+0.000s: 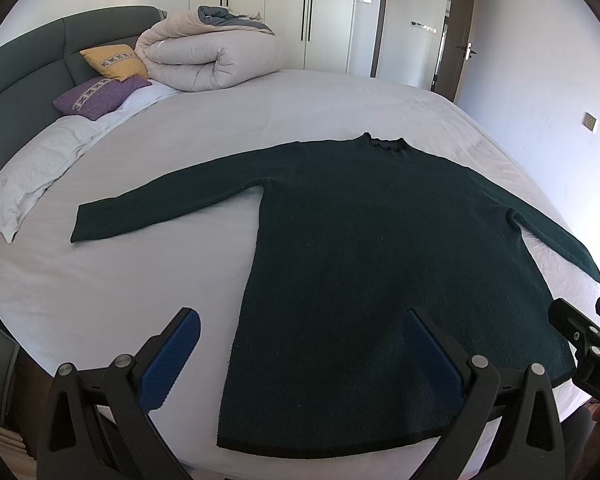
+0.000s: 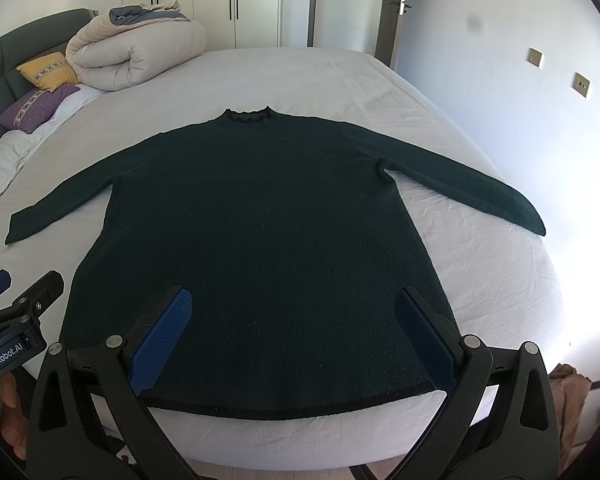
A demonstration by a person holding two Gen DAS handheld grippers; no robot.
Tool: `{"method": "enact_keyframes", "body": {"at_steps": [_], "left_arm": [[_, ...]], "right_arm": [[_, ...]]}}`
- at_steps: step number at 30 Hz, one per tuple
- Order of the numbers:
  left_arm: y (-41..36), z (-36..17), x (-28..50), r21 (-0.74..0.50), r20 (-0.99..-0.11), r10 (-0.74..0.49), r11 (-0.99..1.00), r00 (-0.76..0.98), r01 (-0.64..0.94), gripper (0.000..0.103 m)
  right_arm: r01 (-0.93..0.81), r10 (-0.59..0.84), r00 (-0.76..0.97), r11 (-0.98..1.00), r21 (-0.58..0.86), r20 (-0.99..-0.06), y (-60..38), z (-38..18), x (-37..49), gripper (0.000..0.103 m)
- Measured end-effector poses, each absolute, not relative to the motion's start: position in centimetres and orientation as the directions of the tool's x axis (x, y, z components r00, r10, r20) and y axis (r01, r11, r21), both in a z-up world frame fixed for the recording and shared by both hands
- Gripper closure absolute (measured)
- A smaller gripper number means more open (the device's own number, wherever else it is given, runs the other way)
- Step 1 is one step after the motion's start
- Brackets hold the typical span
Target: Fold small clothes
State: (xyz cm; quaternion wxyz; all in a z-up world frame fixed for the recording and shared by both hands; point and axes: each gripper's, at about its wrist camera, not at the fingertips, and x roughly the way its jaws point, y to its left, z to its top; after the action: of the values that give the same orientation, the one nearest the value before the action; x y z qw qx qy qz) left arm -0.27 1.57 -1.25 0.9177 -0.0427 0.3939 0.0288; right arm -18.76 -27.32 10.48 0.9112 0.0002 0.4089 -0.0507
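A dark green long-sleeved sweater (image 1: 360,264) lies flat on the white bed sheet, collar far, hem near, both sleeves spread out; it also shows in the right wrist view (image 2: 268,232). My left gripper (image 1: 300,320) is open and empty, above the hem's left corner. My right gripper (image 2: 294,300) is open and empty, above the middle of the hem. The right gripper shows at the right edge of the left wrist view (image 1: 580,328), and the left gripper at the left edge of the right wrist view (image 2: 24,292).
A rolled beige duvet (image 1: 212,56), a yellow cushion (image 1: 114,62) and a purple cushion (image 1: 100,96) sit by the green headboard (image 1: 24,80). A white pillow (image 1: 36,168) lies at the left. Wardrobes and a door stand behind the bed (image 2: 480,272).
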Motion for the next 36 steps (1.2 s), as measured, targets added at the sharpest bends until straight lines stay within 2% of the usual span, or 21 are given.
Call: {"method": "enact_keyframes", "body": {"at_steps": [36], "left_arm": [[1.9, -2.5, -0.4, -0.069, -0.741, 0.013, 0.993, 0.672, -0.095, 0.0]], "right_arm": [[0.088, -0.098, 0.645, 0.995, -0.054, -0.758, -26.0, 9.3, -18.4, 0.0]]}}
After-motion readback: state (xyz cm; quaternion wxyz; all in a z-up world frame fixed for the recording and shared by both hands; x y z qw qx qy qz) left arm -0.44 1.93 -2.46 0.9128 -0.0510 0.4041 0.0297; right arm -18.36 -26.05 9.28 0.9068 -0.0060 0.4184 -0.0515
